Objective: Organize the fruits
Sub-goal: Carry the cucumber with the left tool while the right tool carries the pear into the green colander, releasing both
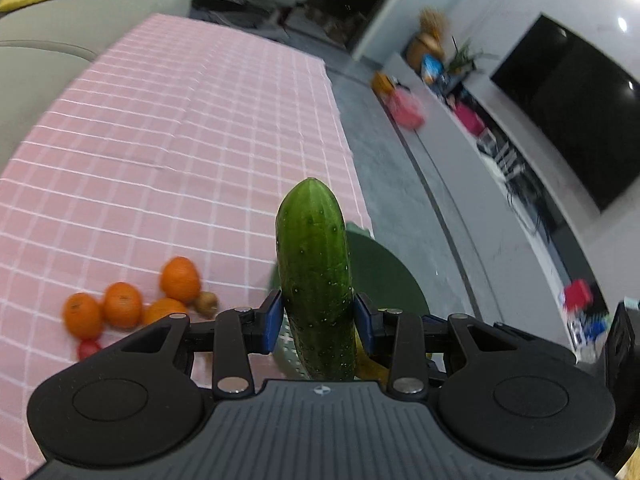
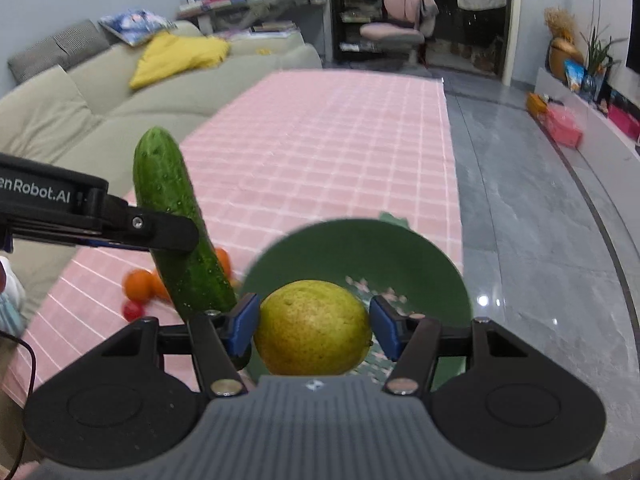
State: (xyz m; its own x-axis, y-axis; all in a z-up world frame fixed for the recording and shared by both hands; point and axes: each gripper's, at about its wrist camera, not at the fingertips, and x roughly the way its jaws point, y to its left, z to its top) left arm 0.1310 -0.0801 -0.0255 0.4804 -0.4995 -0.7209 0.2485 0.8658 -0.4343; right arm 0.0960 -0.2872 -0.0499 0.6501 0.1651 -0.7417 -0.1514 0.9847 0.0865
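The left gripper is clamping a cucumber between its blue pads, and the cucumber is standing almost upright, lifted above the table with the pink checked cloth. The right gripper is gripping a yellow-green round fruit, with both blue pads touching its sides. This fruit is hanging over a green bowl, which is sitting near the right edge of the table, at the near end. In the right wrist view the cucumber is leaning just left of the bowl. Several oranges are lying together on the cloth toward the near left part, with a small brown fruit touching them and a small red fruit just beside them.
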